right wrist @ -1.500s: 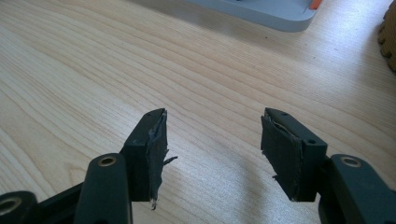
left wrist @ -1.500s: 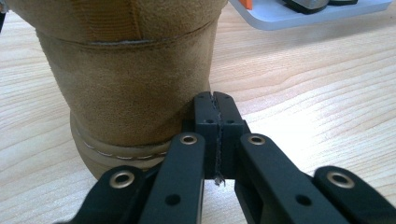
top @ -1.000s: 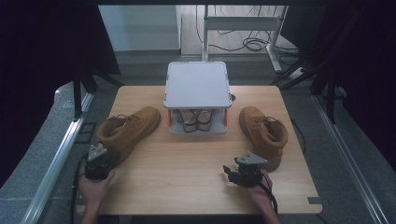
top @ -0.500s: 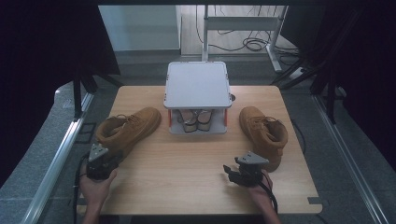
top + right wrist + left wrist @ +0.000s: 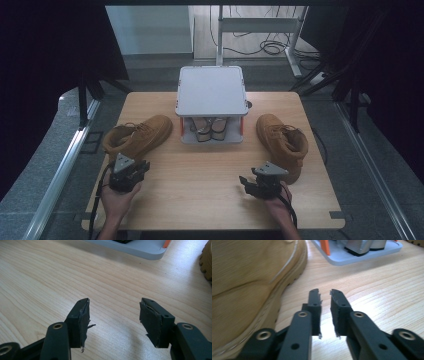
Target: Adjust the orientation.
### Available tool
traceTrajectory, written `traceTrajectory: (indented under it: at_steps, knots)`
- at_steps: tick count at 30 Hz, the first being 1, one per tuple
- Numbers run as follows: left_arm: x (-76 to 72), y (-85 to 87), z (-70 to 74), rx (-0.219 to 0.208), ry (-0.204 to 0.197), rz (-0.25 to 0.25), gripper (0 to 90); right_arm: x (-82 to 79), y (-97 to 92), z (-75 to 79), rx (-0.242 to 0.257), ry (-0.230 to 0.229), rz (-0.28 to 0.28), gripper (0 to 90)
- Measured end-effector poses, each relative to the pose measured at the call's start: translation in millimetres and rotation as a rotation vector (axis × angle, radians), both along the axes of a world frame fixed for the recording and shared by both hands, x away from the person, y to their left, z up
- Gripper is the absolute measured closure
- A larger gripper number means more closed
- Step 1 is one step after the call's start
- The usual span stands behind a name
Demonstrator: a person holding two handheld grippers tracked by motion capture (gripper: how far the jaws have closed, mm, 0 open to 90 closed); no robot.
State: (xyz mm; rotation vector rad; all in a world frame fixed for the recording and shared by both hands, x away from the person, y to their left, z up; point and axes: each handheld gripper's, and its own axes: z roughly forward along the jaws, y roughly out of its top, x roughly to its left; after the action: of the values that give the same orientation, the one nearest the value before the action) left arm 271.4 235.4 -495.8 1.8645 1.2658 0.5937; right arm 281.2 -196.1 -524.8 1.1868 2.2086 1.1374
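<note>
A pale wooden table (image 5: 210, 185) stands on a grey floor, with dark curtains to either side and cables trailing behind it. At the far left a metal rail (image 5: 60, 170) runs along the table's edge. Next comes the left boot (image 5: 137, 137), a tan suede one lying on the table with its toe towards the middle; in the left gripper view its side and stitched welt rise just beside the jaws. The left tool (image 5: 134, 169), held in the person's left hand (image 5: 117, 200), sits just in front of that boot's heel end; its jaws have just been opening and now stand a narrow gap apart, with nothing between them but bare wood. In the middle, at the far side of the table, is a grey two-tier stand (image 5: 211, 92) with orange posts and dark parts on its lower shelf. Right of centre, the right tool (image 5: 248, 184) rests low over the table with its jaws wide and empty. The right boot (image 5: 282, 142) stands just beyond it, near the right edge.
</note>
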Motion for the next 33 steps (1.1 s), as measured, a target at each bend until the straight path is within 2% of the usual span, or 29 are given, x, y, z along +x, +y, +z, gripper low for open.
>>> traceTrajectory:
  at_steps: [4,7,13,15,17,22,29,33]
  knots:
    - [5.7,-16.5,5.0,0.023,-0.005,-0.037,61.7,-0.8,0.6,4.1,0.005,-0.017,-0.003,43.0]
    - [12.5,-25.2,9.2,0.028,-0.003,-0.065,56.9,-1.2,-2.5,7.6,0.014,-0.029,-0.014,50.7]
    - [23.4,-41.2,9.4,0.015,0.013,-0.087,51.1,-2.6,-10.7,12.1,0.012,-0.056,-0.022,72.5]
    - [26.4,-44.4,8.8,0.017,0.023,-0.097,50.7,-2.8,-11.0,12.7,0.007,-0.06,-0.023,74.1]
    - [28.8,-46.0,7.7,0.018,0.033,-0.105,48.2,-3.4,-11.1,14.0,-0.018,-0.077,-0.019,80.4]
    - [27.5,-44.0,4.0,0.035,0.038,-0.103,47.0,-2.8,-12.4,14.2,-0.035,-0.069,-0.007,88.9]
    - [21.9,-39.7,6.8,0.033,0.016,-0.093,46.7,0.5,-25.2,14.6,-0.047,-0.054,-0.038,89.7]
    - [21.0,-39.7,3.4,0.035,0.026,-0.102,46.2,1.0,-35.0,18.0,-0.049,-0.064,-0.066,89.7]
